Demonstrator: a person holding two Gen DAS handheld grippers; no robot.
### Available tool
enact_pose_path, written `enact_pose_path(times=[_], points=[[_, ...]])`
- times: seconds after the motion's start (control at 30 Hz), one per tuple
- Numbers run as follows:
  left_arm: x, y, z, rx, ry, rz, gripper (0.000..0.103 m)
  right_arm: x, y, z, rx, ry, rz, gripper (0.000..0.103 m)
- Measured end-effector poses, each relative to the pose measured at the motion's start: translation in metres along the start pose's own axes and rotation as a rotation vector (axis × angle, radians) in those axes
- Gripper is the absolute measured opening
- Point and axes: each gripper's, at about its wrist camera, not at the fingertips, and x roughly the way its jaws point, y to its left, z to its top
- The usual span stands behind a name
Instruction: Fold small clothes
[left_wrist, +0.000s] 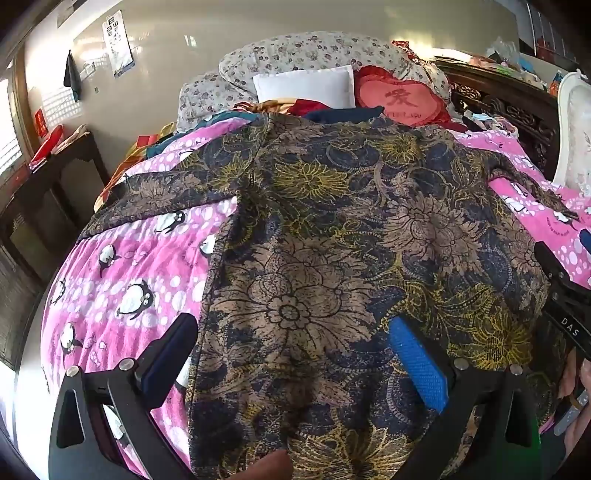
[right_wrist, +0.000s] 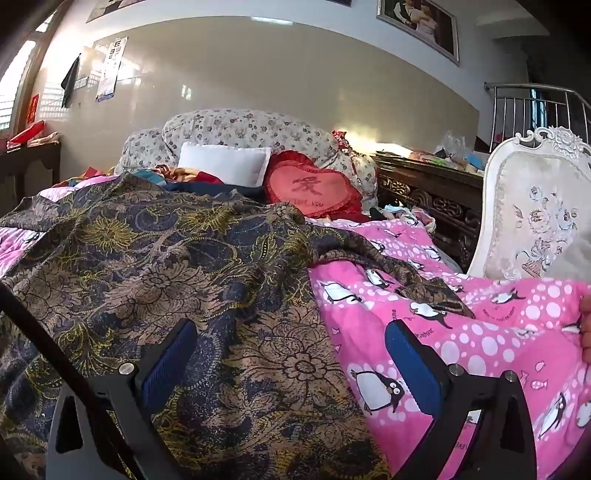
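A dark floral top (left_wrist: 332, 229) in navy, tan and yellow lies spread flat on a pink penguin blanket (left_wrist: 122, 280). My left gripper (left_wrist: 295, 343) is open over the garment's near left hem, one blue pad (left_wrist: 417, 362) on the cloth, the other finger (left_wrist: 173, 347) over the blanket. My right gripper (right_wrist: 291, 354) is open over the garment's (right_wrist: 166, 266) near right edge, its right finger (right_wrist: 410, 365) above the blanket (right_wrist: 461, 343). Neither holds anything. The right gripper's body (left_wrist: 565, 295) shows at the left view's right edge.
A red heart cushion (right_wrist: 314, 192), a white pillow (right_wrist: 225, 162) and a floral bolster (right_wrist: 240, 125) lie at the bed's head. A carved dark headboard (right_wrist: 436, 199) and a white ornate chair (right_wrist: 535, 210) stand right. A dark side table (left_wrist: 55, 177) stands left.
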Motion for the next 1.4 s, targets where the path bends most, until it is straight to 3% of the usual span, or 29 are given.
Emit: enact_pose_path(times=[0.53,0.77,1.23,1.4], points=[[0.02,-0.003,0.002,0.006,0.03,-0.007,0.103,-0.001,-0.002,0.0,0.001,-0.009,-0.009,0.103],[0.036,0.006,0.011,-0.016,0.027,0.023,0.103,-0.003,-0.003,0.0,0.004,-0.013,-0.013,0.103],[0.047,-0.004,0.004,0.006,0.057,-0.069,0.103,-0.004,0.002,-0.001,-0.015,-0.021,-0.03,0.103],[0.048,0.003,0.006,-0.008,0.058,-0.049,0.103,-0.005,0.006,-0.001,-0.039,-0.028,-0.034,0.103]])
